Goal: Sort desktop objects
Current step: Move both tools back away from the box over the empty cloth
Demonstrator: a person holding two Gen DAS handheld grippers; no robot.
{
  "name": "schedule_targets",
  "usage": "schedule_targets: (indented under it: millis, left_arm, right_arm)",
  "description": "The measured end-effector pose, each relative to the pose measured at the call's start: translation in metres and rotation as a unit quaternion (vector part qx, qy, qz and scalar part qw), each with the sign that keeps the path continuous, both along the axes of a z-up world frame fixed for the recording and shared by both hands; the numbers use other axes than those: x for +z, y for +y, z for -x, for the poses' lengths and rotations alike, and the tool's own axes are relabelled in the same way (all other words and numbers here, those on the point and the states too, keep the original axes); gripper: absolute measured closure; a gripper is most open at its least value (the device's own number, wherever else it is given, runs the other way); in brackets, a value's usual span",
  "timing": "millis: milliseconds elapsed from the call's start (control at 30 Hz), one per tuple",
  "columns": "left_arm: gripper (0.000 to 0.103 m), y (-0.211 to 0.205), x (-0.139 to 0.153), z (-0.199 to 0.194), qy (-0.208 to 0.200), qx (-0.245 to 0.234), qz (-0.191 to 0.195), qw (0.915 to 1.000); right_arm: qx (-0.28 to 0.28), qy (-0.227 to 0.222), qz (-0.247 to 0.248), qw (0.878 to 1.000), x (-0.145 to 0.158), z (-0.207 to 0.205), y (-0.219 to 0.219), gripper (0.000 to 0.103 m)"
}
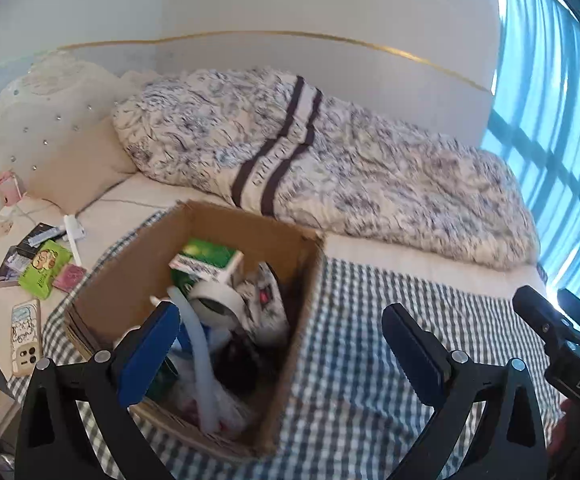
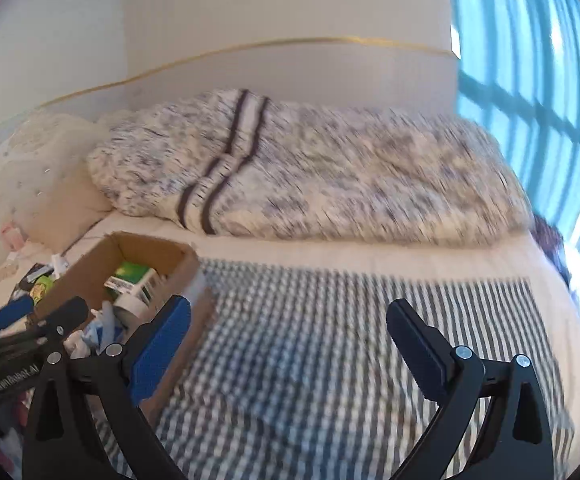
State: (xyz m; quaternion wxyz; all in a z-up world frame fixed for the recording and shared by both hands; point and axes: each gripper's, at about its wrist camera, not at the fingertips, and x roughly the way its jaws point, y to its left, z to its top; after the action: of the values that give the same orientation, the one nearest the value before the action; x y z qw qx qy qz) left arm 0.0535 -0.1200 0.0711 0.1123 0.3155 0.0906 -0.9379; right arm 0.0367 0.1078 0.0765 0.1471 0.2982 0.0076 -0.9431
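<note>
A brown cardboard box (image 1: 225,228) stands on a blue-and-white checked cloth (image 1: 370,340) on the bed. Inside it lie a green-and-white carton (image 1: 205,260), a roll of white tape (image 1: 215,300), a white tube (image 1: 197,344) and other mixed items. My left gripper (image 1: 281,344) hovers open over the box's right wall, nothing between its fingers. In the right wrist view the same box (image 2: 149,248) sits at the left. My right gripper (image 2: 290,344) is open and empty above the checked cloth (image 2: 330,340), right of the box. The right wrist view is motion-blurred.
Left of the box lie a green packet (image 1: 43,268), pink cards (image 1: 69,276), dark booklets (image 1: 33,240), a white remote (image 1: 73,236) and a phone (image 1: 25,336). A crumpled patterned duvet (image 1: 330,160) fills the far side of the bed. A tufted headboard (image 1: 29,132) is left, blue curtains (image 1: 550,100) right.
</note>
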Motion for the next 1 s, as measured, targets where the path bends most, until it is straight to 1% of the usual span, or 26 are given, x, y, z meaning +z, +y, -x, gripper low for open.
schedule_targets:
  millis: [33,100,233,367,467,600,667,833,900,1000]
  left_arm:
    - [0.0,0.009,-0.002,-0.001,-0.004,-0.009,0.005,0.9999]
    - [0.0,0.023,-0.005,-0.002,-0.009,-0.022,0.01,0.9997]
    - [0.0,0.042,-0.006,-0.001,-0.021,-0.04,0.006,0.999]
    - [0.0,0.055,-0.005,0.0,-0.028,-0.053,0.017,0.998]
    - [0.0,0.06,-0.005,0.0,-0.031,-0.068,0.014,0.9971]
    - [0.0,0.064,-0.008,0.003,-0.044,-0.061,0.026,0.9969]
    - [0.0,0.065,-0.011,0.004,-0.051,-0.064,0.024,0.9963]
    - [0.0,0.067,-0.013,0.004,-0.054,-0.066,0.024,0.9961]
    - [0.0,0.067,-0.014,0.004,-0.054,-0.064,0.02,0.9963]
    - [0.0,0.064,-0.016,0.005,-0.062,-0.061,-0.002,0.9962]
  right_arm:
    - [-0.004,-0.005,0.003,1.0,-0.001,-0.002,0.006,0.004]
    - [-0.013,-0.009,-0.007,1.0,-0.003,-0.005,0.013,0.003]
    - [-0.024,-0.018,-0.017,0.999,-0.009,-0.012,0.027,0.003]
    - [-0.037,-0.042,-0.026,0.998,-0.022,-0.011,0.038,0.003]
    - [-0.046,-0.05,-0.029,0.997,-0.027,-0.011,0.043,0.003]
    - [-0.05,-0.054,-0.034,0.997,-0.029,-0.01,0.047,0.003]
    - [-0.05,-0.054,-0.034,0.997,-0.029,-0.01,0.048,0.003]
    - [-0.047,-0.064,-0.037,0.996,-0.034,-0.009,0.046,0.003]
    - [-0.042,-0.07,-0.035,0.996,-0.037,-0.008,0.046,0.003]
    - [-0.04,-0.078,-0.033,0.996,-0.041,-0.007,0.046,0.003]
